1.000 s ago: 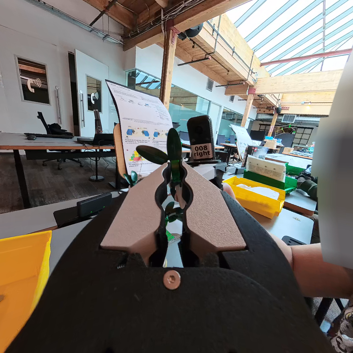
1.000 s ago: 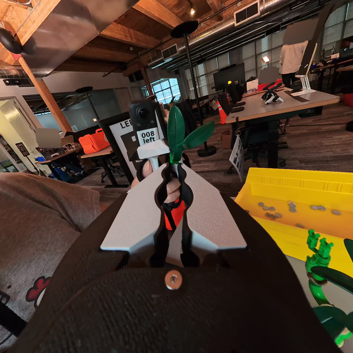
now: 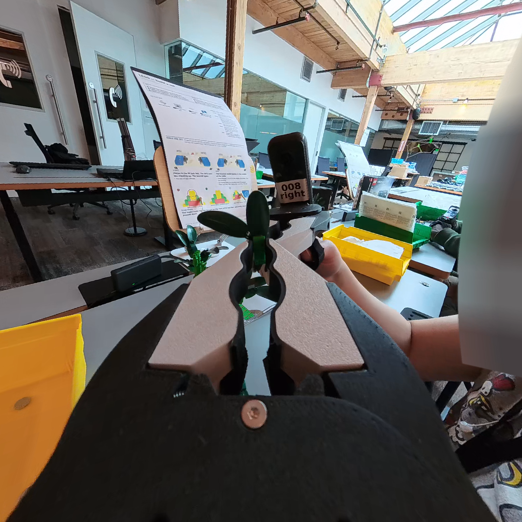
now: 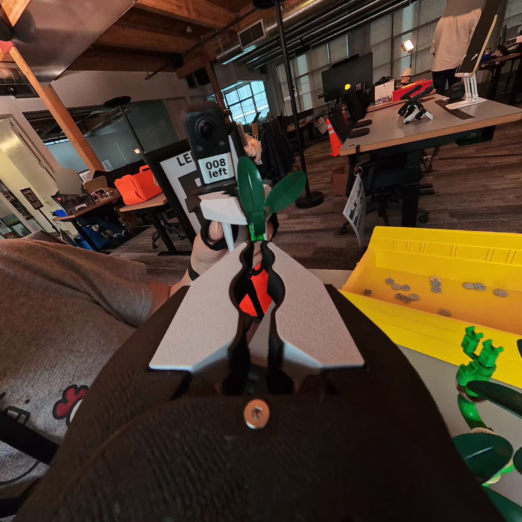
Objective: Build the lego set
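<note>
- Left hand-held gripper (image 3: 258,248) is clamped on the leaf piece (image 3: 255,217), held up in the air.
- Right hand-held gripper (image 4: 258,245) is clamped on its stem too, from the opposite side.
- Green plant model (image 3: 197,255) stands on the tabletop (image 3: 395,293).

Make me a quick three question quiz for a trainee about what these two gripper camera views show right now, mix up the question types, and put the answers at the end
1. True or false: the left hand-held gripper is empty.
2. Multiple choice: What lies in the yellow bin seen in the right wrist view? A) small grey round pieces B) red bricks C) nothing
3. Fill in: The leaf piece pinched by both hand-held grippers has ___ dark green leaves.

Key
1. False: it is shut on the leaf piece, and the right hand-held gripper grips the same piece.
2. A: the grey round pieces are scattered on the bin floor.
3. Two.
</note>
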### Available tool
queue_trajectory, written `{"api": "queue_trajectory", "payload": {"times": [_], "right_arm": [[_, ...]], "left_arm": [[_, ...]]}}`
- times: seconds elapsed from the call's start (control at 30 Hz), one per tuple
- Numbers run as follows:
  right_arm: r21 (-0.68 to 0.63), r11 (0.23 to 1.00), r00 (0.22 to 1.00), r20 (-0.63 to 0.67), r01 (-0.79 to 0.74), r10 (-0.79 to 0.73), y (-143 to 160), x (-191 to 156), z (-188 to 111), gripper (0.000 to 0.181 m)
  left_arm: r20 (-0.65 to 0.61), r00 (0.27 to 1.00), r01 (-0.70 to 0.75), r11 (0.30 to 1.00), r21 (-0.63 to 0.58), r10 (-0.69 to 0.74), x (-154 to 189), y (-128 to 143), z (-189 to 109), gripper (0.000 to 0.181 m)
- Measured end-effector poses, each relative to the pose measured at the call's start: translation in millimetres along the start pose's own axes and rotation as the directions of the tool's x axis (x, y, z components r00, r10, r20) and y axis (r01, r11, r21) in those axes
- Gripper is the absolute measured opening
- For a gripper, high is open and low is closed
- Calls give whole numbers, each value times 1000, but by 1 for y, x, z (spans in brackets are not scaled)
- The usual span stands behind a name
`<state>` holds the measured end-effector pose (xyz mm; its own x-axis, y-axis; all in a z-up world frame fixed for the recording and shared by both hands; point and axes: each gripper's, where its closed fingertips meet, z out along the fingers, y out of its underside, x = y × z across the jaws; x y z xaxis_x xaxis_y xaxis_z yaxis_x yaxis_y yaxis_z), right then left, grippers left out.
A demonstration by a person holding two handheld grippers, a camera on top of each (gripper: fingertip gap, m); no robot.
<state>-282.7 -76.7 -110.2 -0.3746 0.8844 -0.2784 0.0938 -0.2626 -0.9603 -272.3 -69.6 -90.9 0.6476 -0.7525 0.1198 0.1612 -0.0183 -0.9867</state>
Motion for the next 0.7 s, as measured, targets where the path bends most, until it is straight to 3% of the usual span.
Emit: {"api": "queue_trajectory", "payload": {"times": [0.33,0.47,0.7], "right_arm": [[-19,1000,1000,-2,20,-20,3,2,-3,0],[-16,998,997,-48,65,-66,0,8,-10,16],[49,999,1000,9,18,-18,-7,5,-10,16]], "left_arm": [[-5,1000,11,1000,-25,-12,-3,3,-1,5],[-28,998,54,999,1,-54,-5,0,-1,5],[-58,995,80,996,25,-79,0,1,3,5]]}}
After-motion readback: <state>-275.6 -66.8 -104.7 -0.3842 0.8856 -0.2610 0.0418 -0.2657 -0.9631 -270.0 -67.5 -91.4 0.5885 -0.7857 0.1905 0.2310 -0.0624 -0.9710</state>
